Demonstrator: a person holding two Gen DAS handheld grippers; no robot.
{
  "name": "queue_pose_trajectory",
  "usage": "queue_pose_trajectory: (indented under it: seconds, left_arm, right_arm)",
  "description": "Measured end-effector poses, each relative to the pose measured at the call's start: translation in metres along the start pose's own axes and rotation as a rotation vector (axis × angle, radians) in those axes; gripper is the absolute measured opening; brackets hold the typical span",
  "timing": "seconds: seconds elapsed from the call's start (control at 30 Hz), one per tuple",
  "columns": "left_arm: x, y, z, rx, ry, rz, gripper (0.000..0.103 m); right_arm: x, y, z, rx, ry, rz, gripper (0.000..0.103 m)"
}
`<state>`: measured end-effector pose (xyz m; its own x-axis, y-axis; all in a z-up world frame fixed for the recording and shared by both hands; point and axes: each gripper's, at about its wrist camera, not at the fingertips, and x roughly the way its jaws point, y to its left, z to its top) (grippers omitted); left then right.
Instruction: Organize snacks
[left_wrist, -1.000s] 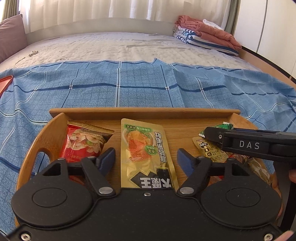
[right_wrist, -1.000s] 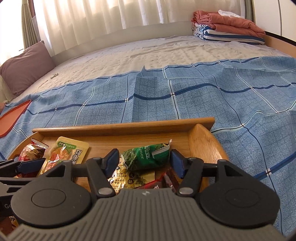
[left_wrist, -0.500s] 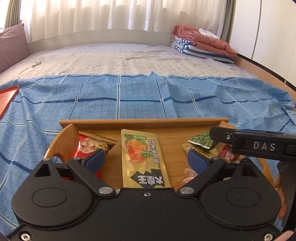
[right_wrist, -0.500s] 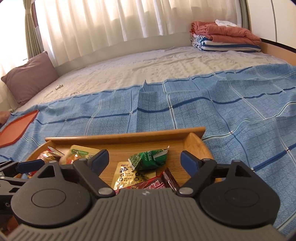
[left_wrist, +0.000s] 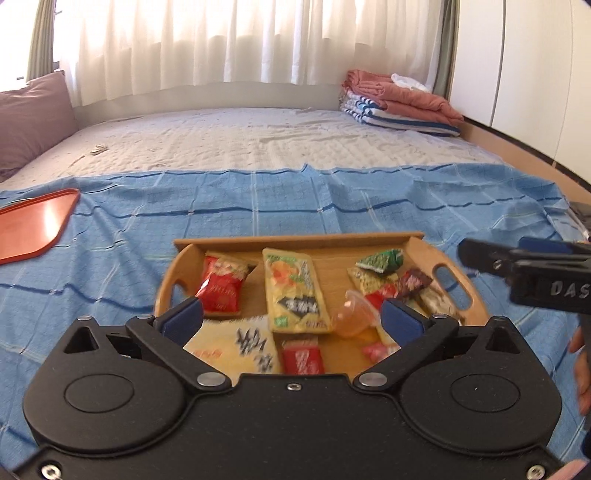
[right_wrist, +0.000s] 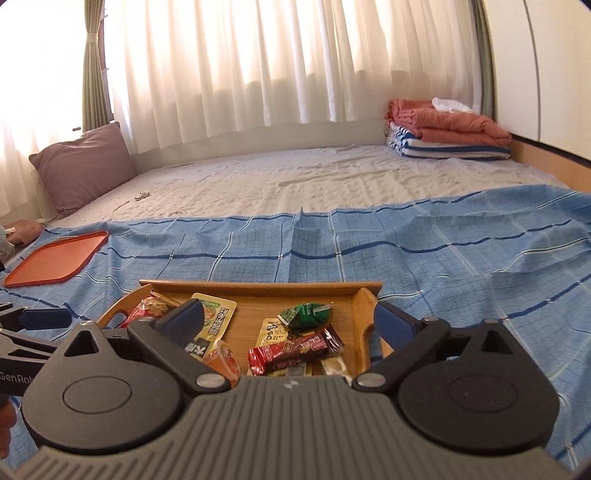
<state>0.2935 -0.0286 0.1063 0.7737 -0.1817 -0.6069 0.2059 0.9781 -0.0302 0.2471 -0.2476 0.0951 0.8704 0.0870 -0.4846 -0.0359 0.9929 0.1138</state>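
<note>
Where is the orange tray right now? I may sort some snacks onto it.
The orange tray lies flat on the blue checked blanket, far left in both wrist views, apart from the wooden snack tray and toward the mauve pillow.

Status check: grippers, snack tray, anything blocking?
Left gripper and right gripper: jaws opening, nothing between them. Wooden tray on blue cloth, snacks inside, yellow packet at centre. Nothing blocking.

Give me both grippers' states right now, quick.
Left gripper: jaws opening wide, nothing held, above the wooden tray.
Right gripper: jaws opening wide, nothing held.
</note>
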Motion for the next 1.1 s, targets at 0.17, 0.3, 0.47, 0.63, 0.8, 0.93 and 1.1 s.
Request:
queue_pose_trajectory:
  seconds: [0.17,0.3,0.47,0.63,0.8,0.93,1.1]
  left_arm:
    - [-0.05,0.001,-0.025,0.005,-0.016,0.009,0.103]
    - [-0.092,-0.003,-0.046,0.023,-0.014,0.059,0.103]
    - [-0.151,-0.01,-0.083,0.069,-0.043,0.042,0.103]
    - [-0.202,-0.024,-0.115,0.139,-0.071,0.047,0.103]
    - [-0.237,-0.027,-0.133,0.09,-0.061,0.004,0.103]
    - [-0.253,-0.023,-0.146,0.026,-0.049,-0.018,0.103]
    - [-0.258,-0.019,-0.167,-0.023,-0.056,0.013,0.103]
  right_arm:
    - [-0.049,0.007,-0.011,-0.031,-0.027,-0.012,0.103]
    - [-0.089,0.011,-0.027,-0.046,-0.056,-0.012,0.103]
    - [-0.144,0.008,-0.064,-0.008,-0.089,0.0,0.103]
    - [-0.187,0.006,-0.101,0.007,-0.132,-0.013,0.103]
    - [-0.209,0.004,-0.124,0.039,-0.128,0.004,0.103]
    - [-0.223,0.006,-0.133,0.039,-0.14,0.014,0.103]
    - [-0.23,0.015,-0.148,0.011,-0.147,0.013,0.103]
